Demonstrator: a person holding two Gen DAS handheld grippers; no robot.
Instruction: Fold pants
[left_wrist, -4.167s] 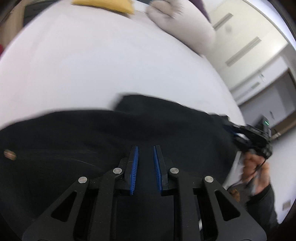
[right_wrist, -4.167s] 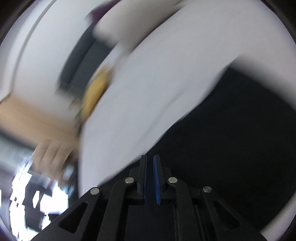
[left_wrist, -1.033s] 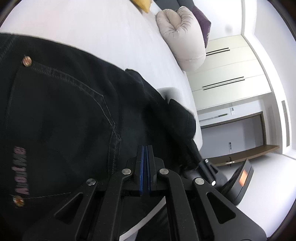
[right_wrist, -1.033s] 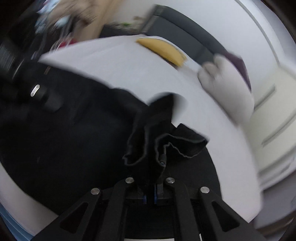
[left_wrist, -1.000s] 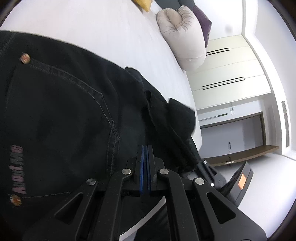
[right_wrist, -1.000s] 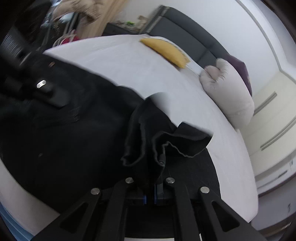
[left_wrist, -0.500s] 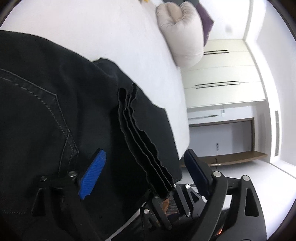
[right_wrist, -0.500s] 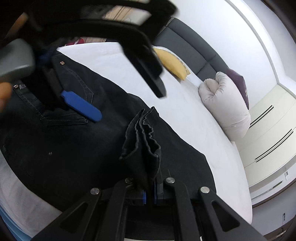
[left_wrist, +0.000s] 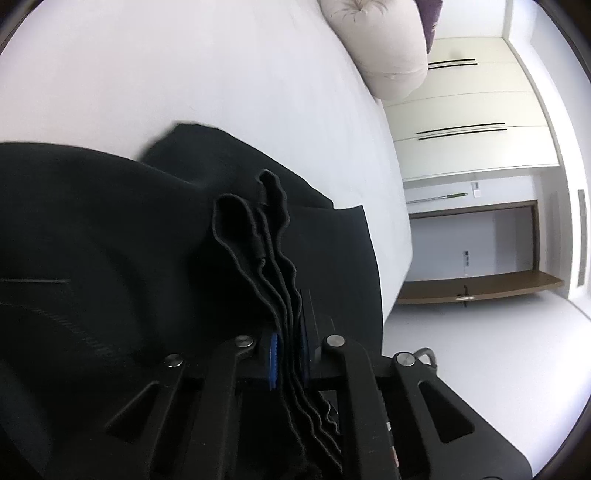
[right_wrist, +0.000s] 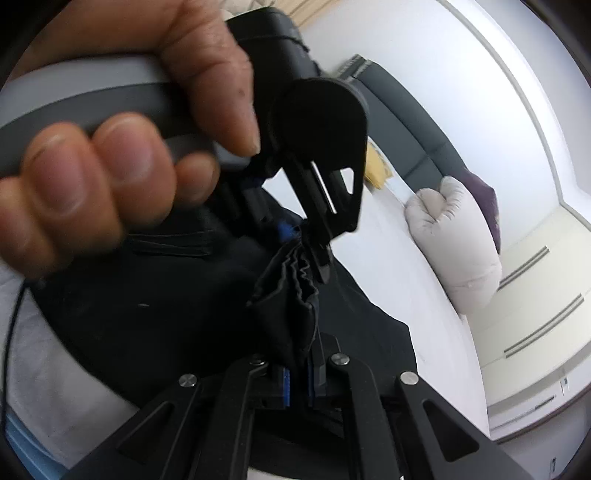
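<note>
The black pants (left_wrist: 110, 258) lie on the white bed, with a bunch of stacked hem layers (left_wrist: 266, 229) lifted off it. My left gripper (left_wrist: 288, 360) is shut on that bunch, the blue pads pressing the layers. My right gripper (right_wrist: 299, 384) is shut on the same bunch of hems (right_wrist: 291, 295) from the other end. In the right wrist view the left gripper (right_wrist: 306, 236) and the hand holding it fill the upper left, its fingers pinching the far end of the bunch.
The white bed (left_wrist: 184, 74) stretches ahead. A pale bolster pillow (left_wrist: 380, 48) and a purple cushion (right_wrist: 484, 206) lie at its head, with a yellow cushion (right_wrist: 376, 166) and dark headboard (right_wrist: 406, 122). White wardrobes (left_wrist: 472, 122) stand past the bed edge.
My left gripper, open half a second ago, has closed on the stacked hems beside the right gripper. The right gripper has kept its hold throughout.
</note>
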